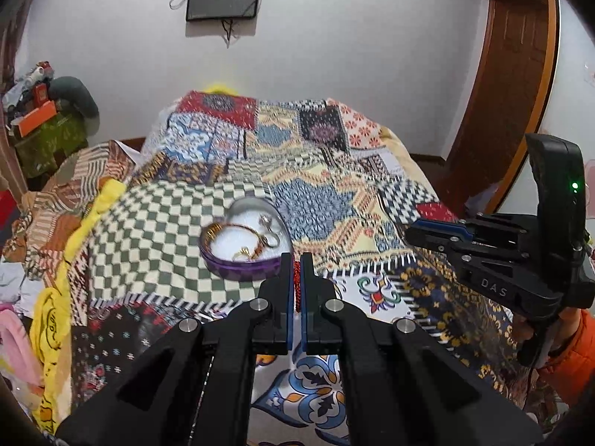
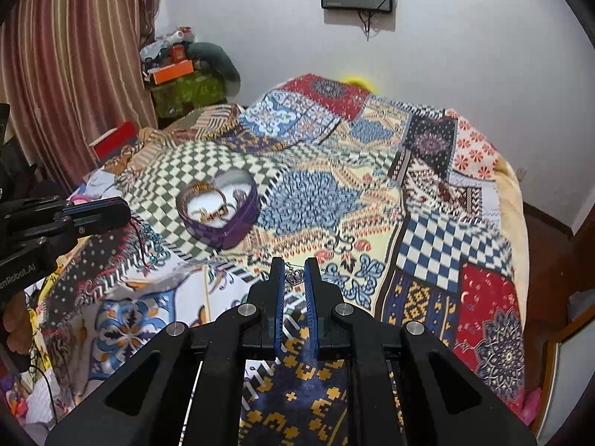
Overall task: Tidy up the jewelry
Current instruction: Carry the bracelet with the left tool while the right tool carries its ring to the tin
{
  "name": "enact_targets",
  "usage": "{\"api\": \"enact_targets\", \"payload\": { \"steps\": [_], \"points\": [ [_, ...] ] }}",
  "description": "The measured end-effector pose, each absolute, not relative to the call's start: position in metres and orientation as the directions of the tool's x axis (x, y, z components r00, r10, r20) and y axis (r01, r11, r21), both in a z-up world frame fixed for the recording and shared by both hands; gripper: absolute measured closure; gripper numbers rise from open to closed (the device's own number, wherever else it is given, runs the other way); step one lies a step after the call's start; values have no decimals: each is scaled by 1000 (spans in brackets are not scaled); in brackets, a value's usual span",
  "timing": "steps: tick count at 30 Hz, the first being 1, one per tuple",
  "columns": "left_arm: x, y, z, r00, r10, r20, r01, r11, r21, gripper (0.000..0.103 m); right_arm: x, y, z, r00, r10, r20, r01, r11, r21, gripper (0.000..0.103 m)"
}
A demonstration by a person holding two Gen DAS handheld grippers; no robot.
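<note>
Above the quilt (image 2: 427, 193), left gripper (image 1: 296, 260) jaws pinch a red bracelet (image 1: 297, 278).

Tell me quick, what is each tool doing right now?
Left tool: closed on a red beaded bracelet.
Right tool: closed on a small silver crown pendant.

A patchwork quilt (image 2: 372, 193) covers the bed below a white wall (image 2: 465, 55); left of the bed a striped curtain (image 2: 67, 74), right a wooden door (image 1: 513, 85).
</note>
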State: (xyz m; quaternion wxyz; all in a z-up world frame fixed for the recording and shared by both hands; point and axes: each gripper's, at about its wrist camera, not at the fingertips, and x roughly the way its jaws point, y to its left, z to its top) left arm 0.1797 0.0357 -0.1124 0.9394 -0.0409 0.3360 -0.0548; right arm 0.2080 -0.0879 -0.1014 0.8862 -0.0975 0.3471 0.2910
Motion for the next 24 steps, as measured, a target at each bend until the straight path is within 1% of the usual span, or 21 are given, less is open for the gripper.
{"api": "enact_targets", "payload": {
  "steps": [12,24],
  "points": [
    [171,59,-78,823,-80,-562,28,995,-100,102,198,-68,-68,615,500,-609,-613,790,29,93],
    [178,80,-68,847,-48,-530,-9,994,-105,102,199,-31,-61,588,560,-584,-663,747,50,93]
  ]
}}
